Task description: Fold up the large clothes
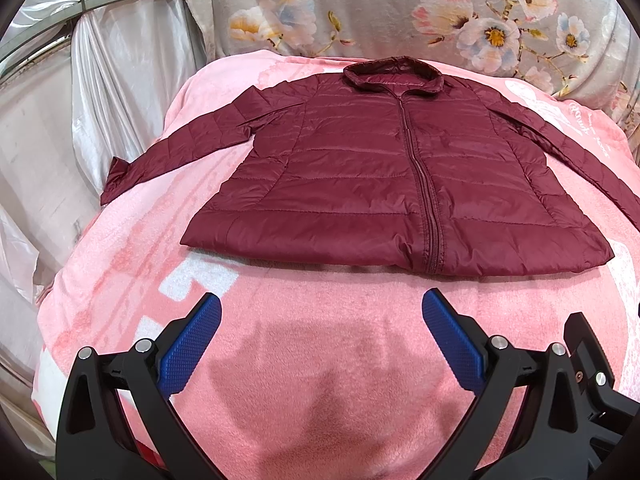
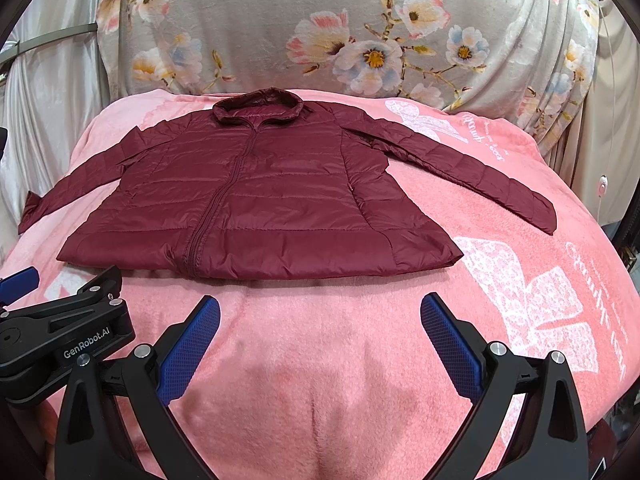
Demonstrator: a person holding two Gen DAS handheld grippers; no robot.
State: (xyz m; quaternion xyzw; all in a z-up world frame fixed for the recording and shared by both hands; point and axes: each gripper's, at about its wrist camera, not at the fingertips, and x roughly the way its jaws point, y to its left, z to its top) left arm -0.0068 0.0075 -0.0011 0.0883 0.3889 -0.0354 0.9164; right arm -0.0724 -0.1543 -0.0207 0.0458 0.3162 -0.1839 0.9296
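A dark red quilted jacket lies flat and zipped on a pink blanket, collar at the far end, both sleeves spread out to the sides. The right wrist view shows the same jacket with its right sleeve angled toward the blanket's right edge. My left gripper hovers open over the blanket, short of the jacket's hem, with nothing between its blue pads. My right gripper is likewise open and empty in front of the hem. The left gripper's body shows at the left of the right wrist view.
A floral cloth hangs behind the blanket's far end. Shiny white drapery falls along the left side. The pink blanket carries white printed patterns on its right part. A dark edge stands beyond the blanket's right side.
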